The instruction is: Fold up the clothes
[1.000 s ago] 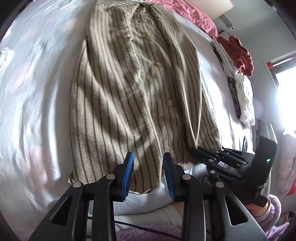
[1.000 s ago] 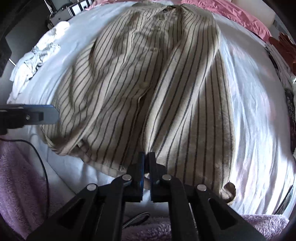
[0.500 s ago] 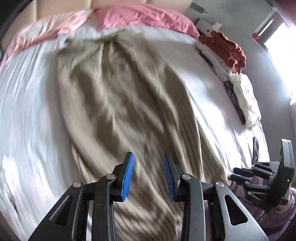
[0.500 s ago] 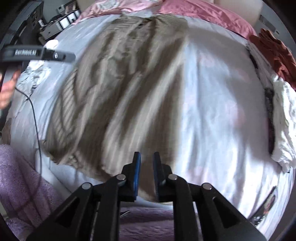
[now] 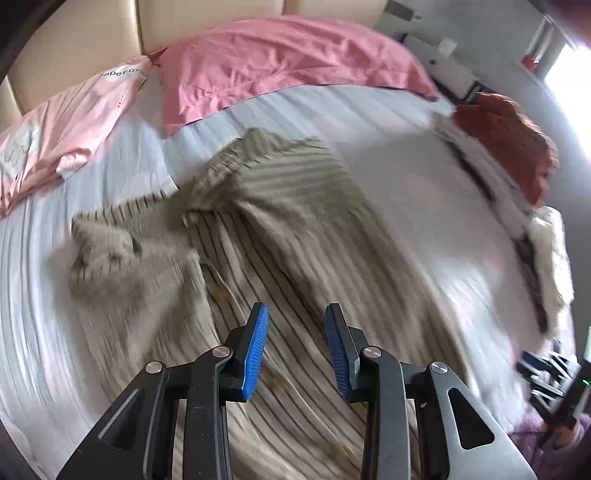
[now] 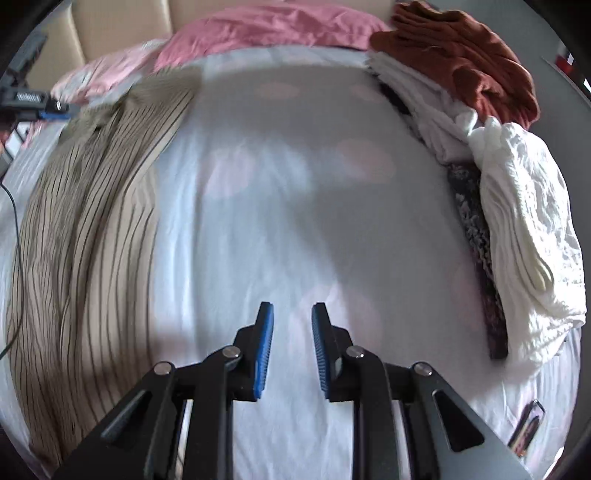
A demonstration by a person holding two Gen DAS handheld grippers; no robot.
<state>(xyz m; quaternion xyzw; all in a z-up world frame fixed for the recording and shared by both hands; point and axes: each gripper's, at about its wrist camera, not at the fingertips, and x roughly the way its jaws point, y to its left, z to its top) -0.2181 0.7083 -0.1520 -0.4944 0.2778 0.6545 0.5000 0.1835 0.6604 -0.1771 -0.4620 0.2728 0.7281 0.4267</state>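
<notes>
Left wrist view: my left gripper [image 5: 295, 347] hangs spread and empty over the striped shirt [image 5: 280, 236], which lies rumpled on the white bedsheet [image 5: 424, 199]. Right wrist view: my right gripper [image 6: 291, 349] is spread over bare sheet; shirt at nine o'clock, clothes pile [image 6: 517, 229] at two.

The shirt [image 5: 280, 251] is a soft woven cloth, matt, beige with thin dark stripes, and creased. Under it the sheet [image 6: 295, 206] is smooth pale cloth with a faint sheen. Beyond the shirt, the pillows [image 5: 266, 70] wear pink cotton, wrinkled, against a padded headboard [image 5: 207, 18] that looks like smooth leather. To the shirt's right lie a rust knit [image 6: 461, 55] and a crinkled white cloth [image 6: 524, 236]. Each gripper [image 5: 295, 347] is matt black plastic with ribbed blue rubber pads [image 5: 256, 347] and shiny metal rivets.
</notes>
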